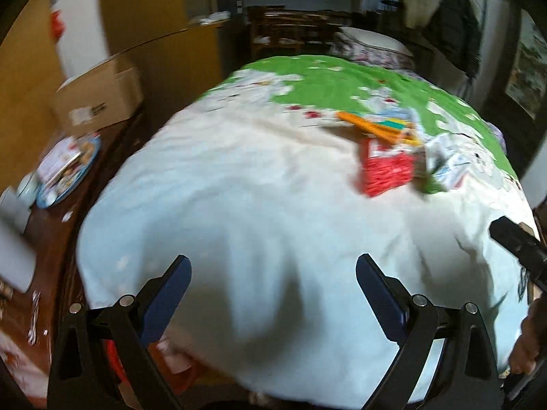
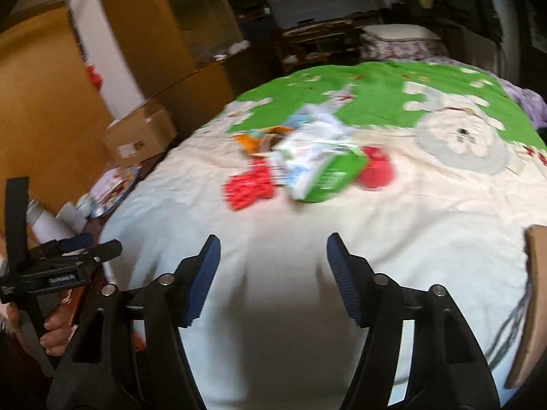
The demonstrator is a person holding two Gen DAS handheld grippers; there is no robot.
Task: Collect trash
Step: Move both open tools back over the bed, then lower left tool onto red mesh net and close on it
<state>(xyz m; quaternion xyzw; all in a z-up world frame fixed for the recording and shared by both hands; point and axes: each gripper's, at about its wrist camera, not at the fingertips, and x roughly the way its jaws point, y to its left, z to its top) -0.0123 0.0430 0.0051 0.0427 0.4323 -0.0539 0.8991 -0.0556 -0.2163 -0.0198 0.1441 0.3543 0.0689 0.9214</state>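
A blurred heap of trash lies on the bed's quilt [image 1: 239,188]: a red packet [image 1: 386,171], an orange wrapper [image 1: 372,126] and a white-and-green carton [image 1: 448,164]. My left gripper [image 1: 273,266] stands open above bare quilt, well short of the heap, with nothing between its fingers. In the right wrist view the red packet [image 2: 248,186], the green-and-white carton [image 2: 321,167], the orange wrapper [image 2: 251,141] and a round red thing [image 2: 376,167] lie ahead. My right gripper [image 2: 273,242] is open and empty over the quilt [image 2: 427,212], short of them.
A dark side table [image 1: 54,239] left of the bed carries a plate [image 1: 68,167], cups and a cardboard box [image 1: 99,99]. A hand [image 2: 54,335] holds the left gripper at the left edge. A brown cardboard piece [image 2: 533,300] stands at the right. A pillow [image 2: 400,34] lies at the far end.
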